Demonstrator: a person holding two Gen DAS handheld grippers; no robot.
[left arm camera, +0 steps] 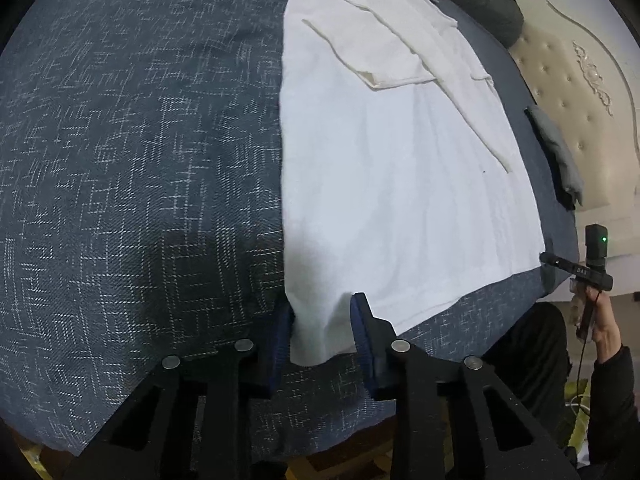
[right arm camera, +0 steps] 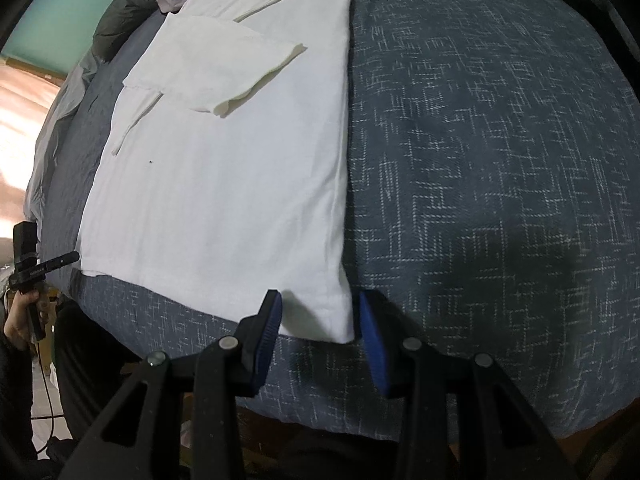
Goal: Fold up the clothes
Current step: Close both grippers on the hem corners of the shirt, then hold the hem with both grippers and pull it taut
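1. left gripper (left arm camera: 322, 320): angled steeply down at the near edge of the bed. its blue pads straddle the near left corner of the white garment (left arm camera: 392, 184); the corner cloth rises in a small fold between them. the left pad lies against the cloth, while a sliver of gap shows at the right pad, so a firm pinch cannot be told. jaws partly open.
2. right gripper (right arm camera: 318, 316): also pitched steeply down, at the garment's near right corner. jaws partly open, wider than the corner; the right pad sits just beside the folded edge and the left pad stands clear of the cloth. nothing gripped.
3. right hand (left arm camera: 604, 320): seen at the right edge of the left wrist view, dark sleeve, fist closed round the handle, below a small black unit with a green light.
4. left hand (right arm camera: 22, 320): seen at the left edge of the right wrist view, closed round its handle.
5. white garment: lies flat on the blue patterned bedspread (left arm camera: 132, 152), long sides folded inward, a sleeve doubled across the upper part.
6. folded grey cloth (left arm camera: 558, 156): near the bed's right side, apart from the garment.
7. dark and grey clothing (right arm camera: 132, 12): heaped at the far end.
8. cream tufted headboard (left arm camera: 568, 80): beyond the bedspread.
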